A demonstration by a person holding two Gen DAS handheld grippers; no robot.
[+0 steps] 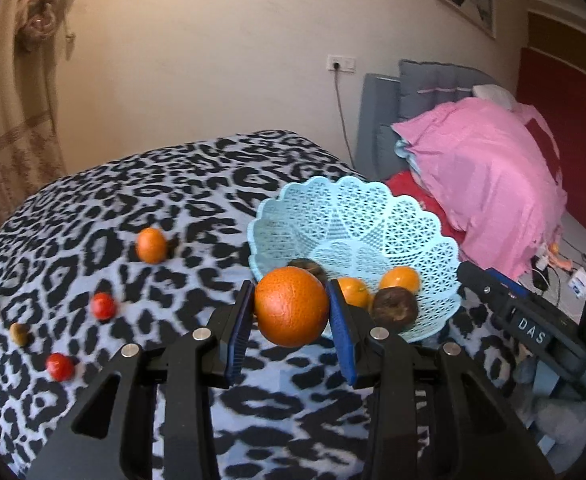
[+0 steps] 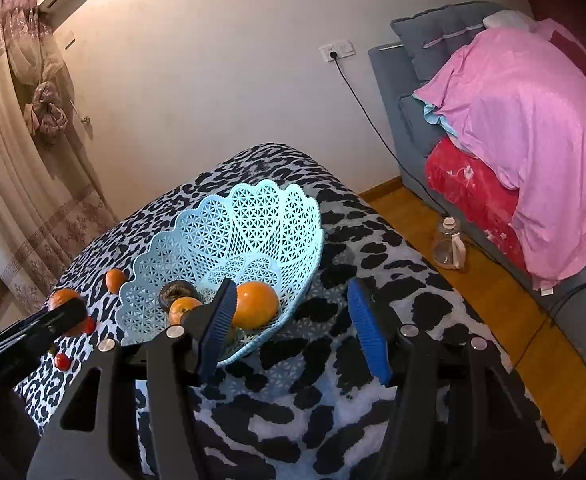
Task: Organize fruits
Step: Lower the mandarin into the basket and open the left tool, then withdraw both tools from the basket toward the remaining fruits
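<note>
A large orange (image 1: pixel 291 306) is clamped between the blue pads of the left gripper (image 1: pixel 291 312), lifted above the leopard-print blanket (image 1: pixel 173 184) just in front of the light-blue lattice basket (image 1: pixel 353 216). The basket is set near the blanket's right edge, and two smaller oranges (image 1: pixel 400 279) and two dark brown fruits (image 1: pixel 395 309) are held in it. Toward the left edge, a small orange (image 1: pixel 151 245), two red fruits (image 1: pixel 103 306) and a brownish one (image 1: pixel 19 334) are scattered on the blanket. The right gripper (image 2: pixel 293 330) is held wide apart with nothing between its fingers, close to the basket's near rim.
</note>
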